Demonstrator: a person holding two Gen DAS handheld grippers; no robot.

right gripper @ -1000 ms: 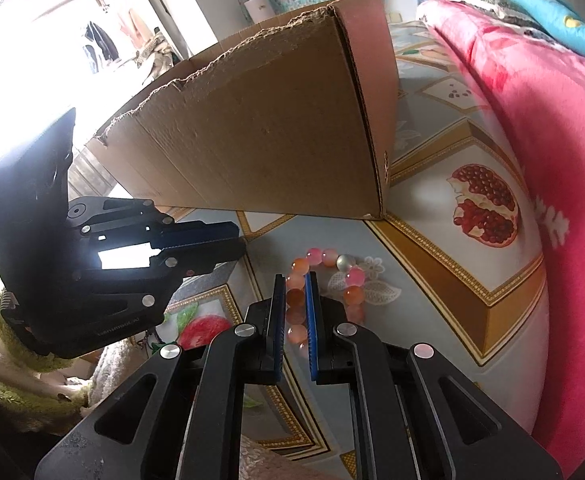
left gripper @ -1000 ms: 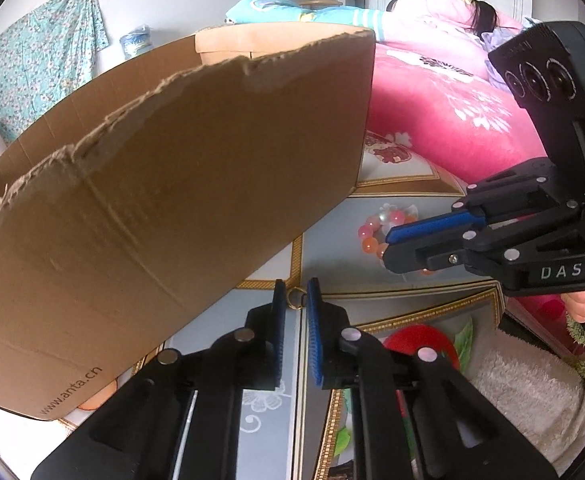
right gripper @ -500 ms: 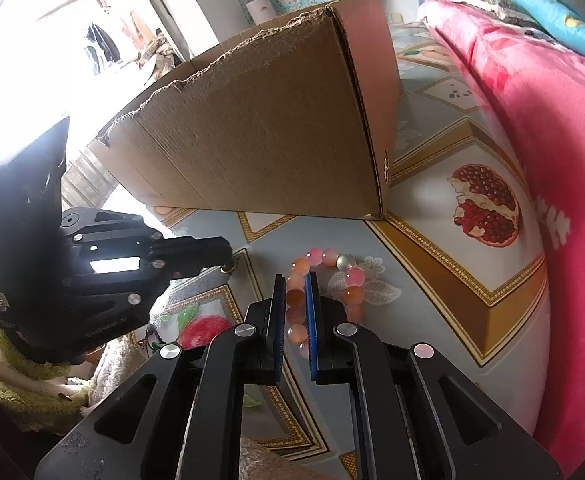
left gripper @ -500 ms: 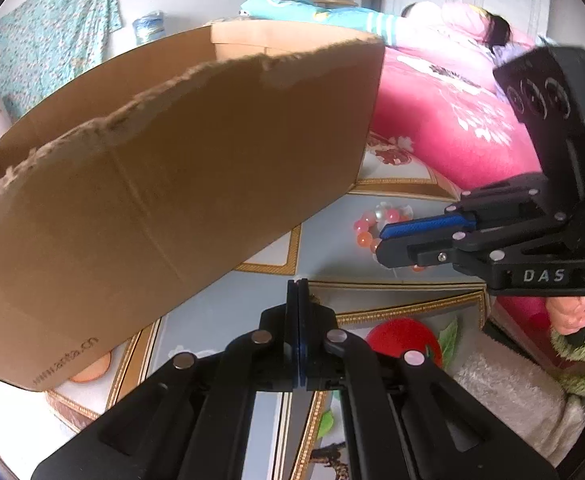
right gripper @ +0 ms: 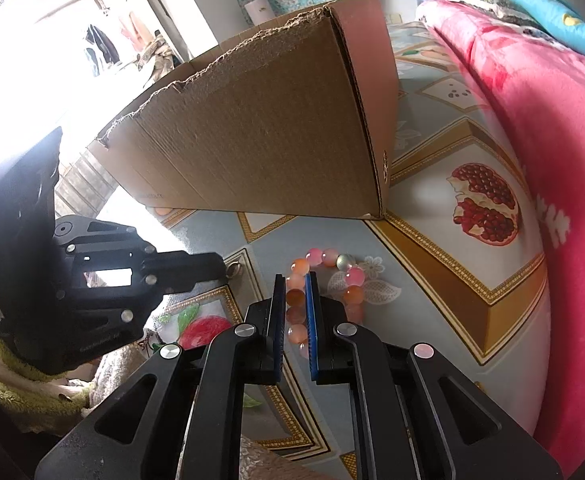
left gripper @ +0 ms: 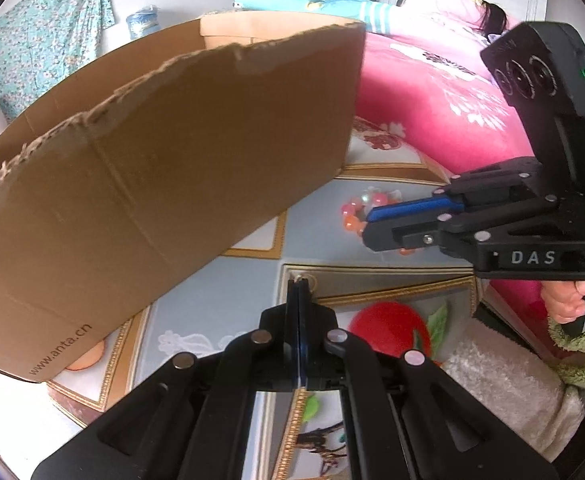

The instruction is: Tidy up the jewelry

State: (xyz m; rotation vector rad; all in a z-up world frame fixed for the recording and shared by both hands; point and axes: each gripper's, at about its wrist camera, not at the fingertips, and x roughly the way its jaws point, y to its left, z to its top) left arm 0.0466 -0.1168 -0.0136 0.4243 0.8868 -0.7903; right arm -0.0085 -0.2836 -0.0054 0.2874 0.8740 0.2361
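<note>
With our left gripper (left gripper: 298, 284) pinching the ring (left gripper: 305, 279) by its rim and our right gripper (right gripper: 295, 280) parted astride the bracelet (right gripper: 324, 280) on the mat (right gripper: 432, 240), either may slip free.

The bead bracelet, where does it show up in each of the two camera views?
Left wrist: bead bracelet right of centre, partly behind the right gripper.
Right wrist: bracelet low centre, one side between that gripper's fingers.
Shared landmark: cardboard box, beyond it.
</note>
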